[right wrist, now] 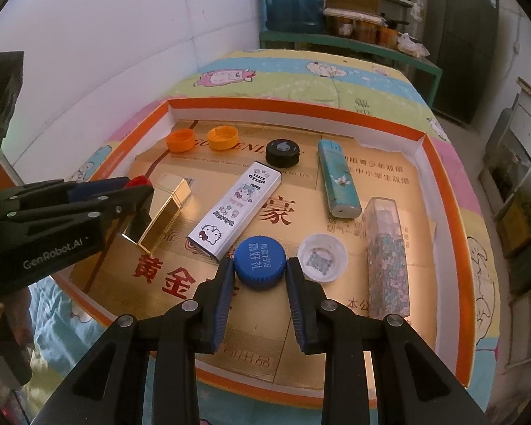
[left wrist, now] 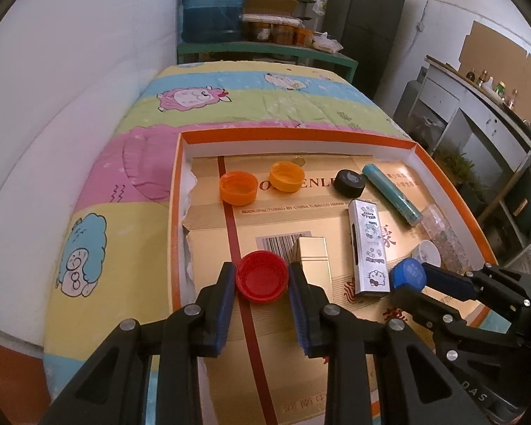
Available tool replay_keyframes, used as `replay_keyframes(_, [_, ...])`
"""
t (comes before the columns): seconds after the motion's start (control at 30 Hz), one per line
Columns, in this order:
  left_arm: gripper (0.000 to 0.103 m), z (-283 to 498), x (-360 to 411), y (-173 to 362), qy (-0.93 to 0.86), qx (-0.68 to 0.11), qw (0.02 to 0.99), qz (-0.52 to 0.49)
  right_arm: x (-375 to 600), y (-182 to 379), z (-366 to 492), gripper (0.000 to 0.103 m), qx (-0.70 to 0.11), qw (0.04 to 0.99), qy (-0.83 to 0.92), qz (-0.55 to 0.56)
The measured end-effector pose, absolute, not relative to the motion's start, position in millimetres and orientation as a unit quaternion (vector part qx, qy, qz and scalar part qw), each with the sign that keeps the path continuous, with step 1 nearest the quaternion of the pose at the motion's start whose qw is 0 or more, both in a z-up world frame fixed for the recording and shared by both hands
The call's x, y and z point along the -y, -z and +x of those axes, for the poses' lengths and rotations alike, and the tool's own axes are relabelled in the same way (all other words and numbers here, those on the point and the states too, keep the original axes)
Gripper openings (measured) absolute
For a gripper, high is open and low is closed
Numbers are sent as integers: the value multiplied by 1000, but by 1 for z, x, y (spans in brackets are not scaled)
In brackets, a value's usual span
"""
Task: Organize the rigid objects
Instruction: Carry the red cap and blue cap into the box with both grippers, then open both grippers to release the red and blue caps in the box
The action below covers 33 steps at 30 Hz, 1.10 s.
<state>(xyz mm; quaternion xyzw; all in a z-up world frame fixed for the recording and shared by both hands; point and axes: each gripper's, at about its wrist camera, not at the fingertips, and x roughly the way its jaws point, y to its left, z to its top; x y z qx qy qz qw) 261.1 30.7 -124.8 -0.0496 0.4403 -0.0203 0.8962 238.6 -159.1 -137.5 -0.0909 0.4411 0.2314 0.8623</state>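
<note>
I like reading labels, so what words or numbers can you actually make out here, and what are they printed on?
"HELLO KITTY": white lighter.
"GenRobot.AI": left claw body.
"DAS": right claw body.
"MANUFACTURED BY CHINA TOBACCO": cardboard liner, under partly hidden "...ENL...".
"黄金" and a large "豪": same liner.
"揭盖扫码 赢好礼": blue cap, upside down, a best guess.
Barcode on the liner: digits unreadable.
Smaller Chinese lines: too blurred.

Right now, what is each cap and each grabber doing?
left gripper: jaws around the red cap
red cap: open side up
right gripper: jaws around the blue cap
blue cap: top side up
white cap: open side up, free
black cap: top up, free
</note>
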Motion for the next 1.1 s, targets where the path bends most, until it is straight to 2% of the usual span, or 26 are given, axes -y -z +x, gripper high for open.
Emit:
replay_keyframes(0.4, [31, 263, -31, 125, 20, -436, 899, -45, 156, 138, 239, 33, -437, 864, -230, -103])
replay_keyframes(0.57, [41, 261, -33, 119, 14, -424, 905, -44, 156, 137, 239, 36, -435, 865, -230, -101])
replay_keyframes(0.93, [44, 252, -32, 108, 19, -411, 910, -47, 159, 127, 234, 36, -427, 871, -226, -94])
replay_keyframes(0.97, [44, 252, -32, 108, 20, -411, 910, -47, 159, 127, 233, 37, -426, 871, -225, -92])
replay_keyframes(1.03, [45, 249, -31, 105, 20, -408, 911, -47, 162, 125, 232, 46, -426, 872, -224, -86])
replay_keyframes(1.1, [53, 246, -30, 103, 21, -405, 913, -48, 165, 123, 230, 51, -426, 874, -222, -79])
